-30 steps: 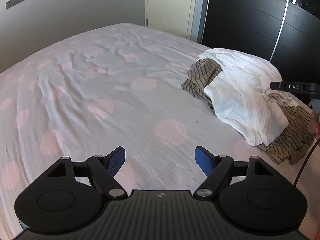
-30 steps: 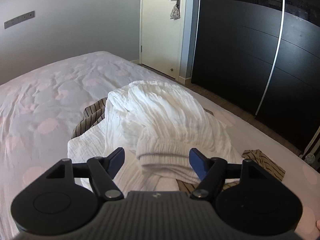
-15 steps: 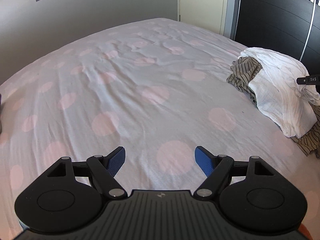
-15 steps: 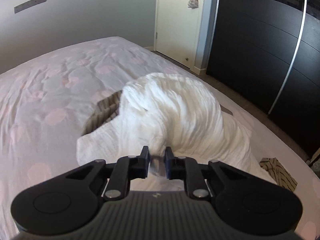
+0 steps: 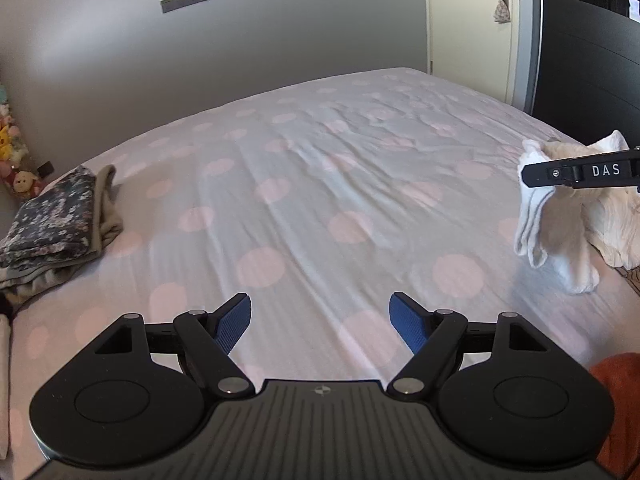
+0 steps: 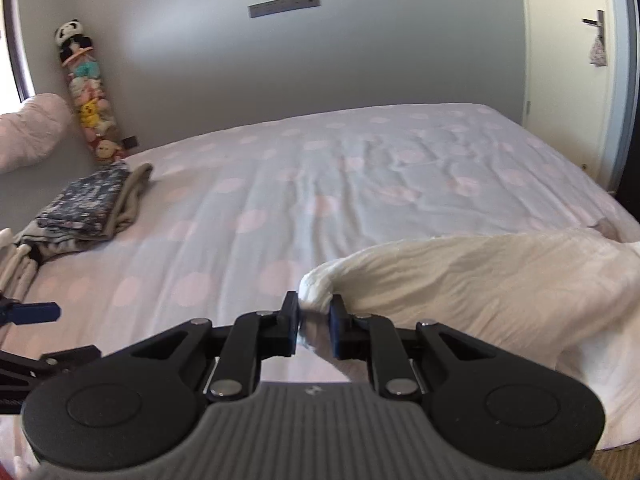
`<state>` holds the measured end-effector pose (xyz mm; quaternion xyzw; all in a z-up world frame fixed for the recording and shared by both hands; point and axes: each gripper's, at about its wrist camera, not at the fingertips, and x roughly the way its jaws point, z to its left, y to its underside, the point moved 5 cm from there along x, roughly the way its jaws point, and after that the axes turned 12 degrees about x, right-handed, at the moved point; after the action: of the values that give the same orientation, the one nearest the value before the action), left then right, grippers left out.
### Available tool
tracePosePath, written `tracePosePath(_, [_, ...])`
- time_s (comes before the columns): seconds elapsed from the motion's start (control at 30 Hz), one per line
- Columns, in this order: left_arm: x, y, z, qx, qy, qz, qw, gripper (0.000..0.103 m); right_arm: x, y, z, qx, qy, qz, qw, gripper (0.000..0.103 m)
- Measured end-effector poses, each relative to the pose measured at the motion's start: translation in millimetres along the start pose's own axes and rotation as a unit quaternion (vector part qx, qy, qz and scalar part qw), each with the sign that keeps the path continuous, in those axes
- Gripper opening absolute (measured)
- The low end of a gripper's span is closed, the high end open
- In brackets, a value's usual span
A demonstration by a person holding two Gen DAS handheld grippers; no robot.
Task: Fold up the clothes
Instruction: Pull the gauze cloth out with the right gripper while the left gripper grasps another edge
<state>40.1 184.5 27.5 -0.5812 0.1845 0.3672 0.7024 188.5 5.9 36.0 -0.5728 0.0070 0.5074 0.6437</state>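
Right wrist view: crinkled white garment (image 6: pixel 480 280), bunched edge pinched in right gripper (image 6: pixel 315 330); left gripper (image 5: pixel 320 322) spread, empty.

My left gripper (image 5: pixel 320 322) is matte black, with two round housings flanking a ribbed grey centre plate, silver pivot screws on its linkage arms, and ridged blue pads (image 5: pixel 234 326) on the fingers. My right gripper (image 6: pixel 315 322) at the bottom of its own view is built alike; at the right edge of the left view its finger reads "DAS" in white. An orange-red sleeve (image 5: pixel 618 384) shows at the lower right of the left view.
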Motion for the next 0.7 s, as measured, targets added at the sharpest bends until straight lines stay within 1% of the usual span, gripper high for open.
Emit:
tracePosePath(0.13, [-25, 32, 33, -0.026, -0.025, 0.005, 0.9993, 0.076, 9, 20, 73, -0.016, -0.065, 0.023, 0.998, 0.017])
tracePosePath(0.23, [-37, 56, 55, -0.047, -0.042, 0.017, 0.9979, 0.076, 11, 39, 119, -0.029, -0.115, 0.052, 0.992, 0.017])
tracePosePath(0.33, [-46, 76, 71, -0.066, -0.054, 0.027, 0.9959, 0.076, 15, 61, 157, -0.047, -0.151, 0.078, 0.984, 0.017])
tracePosePath(0.4, [-48, 87, 77, -0.080, -0.056, 0.036, 0.9946, 0.076, 21, 78, 172, -0.058, -0.156, 0.097, 0.981, 0.017])
tracePosePath(0.47, [-45, 95, 77, -0.092, -0.054, 0.044, 0.9934, 0.076, 31, 93, 176, -0.064, -0.147, 0.116, 0.980, 0.018])
tracePosePath(0.53, [-39, 98, 71, -0.094, -0.049, 0.047, 0.9933, 0.076, 43, 106, 168, -0.069, -0.133, 0.138, 0.979, 0.025])
tracePosePath(0.57, [-36, 100, 68, -0.095, -0.047, 0.049, 0.9932, 0.076, 49, 112, 164, -0.071, -0.126, 0.150, 0.978, 0.031])
tracePosePath(0.6, [-34, 102, 64, -0.095, -0.045, 0.051, 0.9931, 0.076, 51, 115, 158, -0.071, -0.122, 0.157, 0.977, 0.031])
tracePosePath(0.63, [-31, 102, 60, -0.093, -0.041, 0.052, 0.9935, 0.076, 51, 117, 151, -0.072, -0.120, 0.160, 0.977, 0.035])
tracePosePath(0.7, [-25, 98, 48, -0.079, -0.031, 0.049, 0.9952, 0.076, 47, 114, 135, -0.079, -0.107, 0.158, 0.978, 0.047])
